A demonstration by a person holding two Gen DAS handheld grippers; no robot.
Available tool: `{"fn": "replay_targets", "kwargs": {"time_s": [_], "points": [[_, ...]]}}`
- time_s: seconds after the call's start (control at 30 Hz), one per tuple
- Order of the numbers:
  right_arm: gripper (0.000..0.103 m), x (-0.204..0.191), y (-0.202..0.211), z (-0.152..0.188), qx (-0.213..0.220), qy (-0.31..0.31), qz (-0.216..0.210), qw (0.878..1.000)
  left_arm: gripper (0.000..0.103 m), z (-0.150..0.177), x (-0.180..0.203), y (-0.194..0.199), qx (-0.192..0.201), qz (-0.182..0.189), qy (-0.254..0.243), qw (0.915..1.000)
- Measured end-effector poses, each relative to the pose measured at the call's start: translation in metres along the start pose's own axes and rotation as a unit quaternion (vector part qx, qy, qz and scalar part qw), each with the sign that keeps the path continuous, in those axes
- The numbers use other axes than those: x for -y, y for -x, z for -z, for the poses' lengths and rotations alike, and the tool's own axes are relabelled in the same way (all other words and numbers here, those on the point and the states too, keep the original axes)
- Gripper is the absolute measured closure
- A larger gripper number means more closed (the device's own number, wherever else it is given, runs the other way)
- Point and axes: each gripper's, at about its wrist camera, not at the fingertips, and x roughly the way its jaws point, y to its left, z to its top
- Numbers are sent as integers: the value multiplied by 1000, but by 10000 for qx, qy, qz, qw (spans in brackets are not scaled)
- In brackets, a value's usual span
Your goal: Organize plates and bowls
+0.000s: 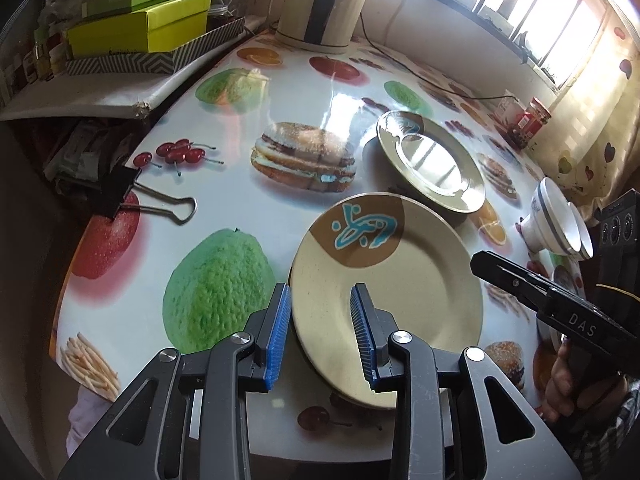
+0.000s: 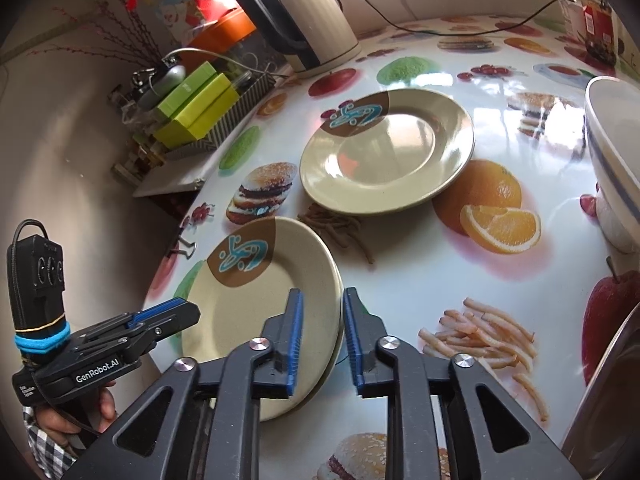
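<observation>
The near beige plate lies on the bench; both the left hand-held gripper and the right hand-held gripper straddle opposite rims — jaws apparently unclamped — the second plate lying beyond.

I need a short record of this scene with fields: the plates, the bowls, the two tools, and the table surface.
near plate: beige plate with a brown and blue mark, on top of a second plate
far plate: same design, lying flat, apart from the near stack
bowls: white with blue stripes, nested, tipped on their side
left tool: open, straddling the near plate's rim
right tool: open, rim between its pads
table: glossy cloth printed with food pictures
</observation>
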Motion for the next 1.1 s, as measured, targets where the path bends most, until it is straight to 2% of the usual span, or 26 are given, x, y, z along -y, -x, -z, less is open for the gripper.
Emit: {"fn": "replay_targets", "kwargs": {"time_s": [0.1, 0.3, 0.6, 1.1], "points": [[72, 1, 5, -5, 93, 9, 27, 10000, 64, -8, 2, 2, 88, 38, -6, 10000], [68, 10, 15, -21, 303, -129, 274, 9991, 64, -32, 9, 0, 192, 207, -46, 9996], [67, 27, 21, -52, 570, -332, 774, 9948, 64, -69, 23, -13, 219, 402, -146, 9988], [67, 54, -3, -82, 488, -585, 1115, 9908, 64, -120, 37, -54, -19, 630, -136, 9979]]}}
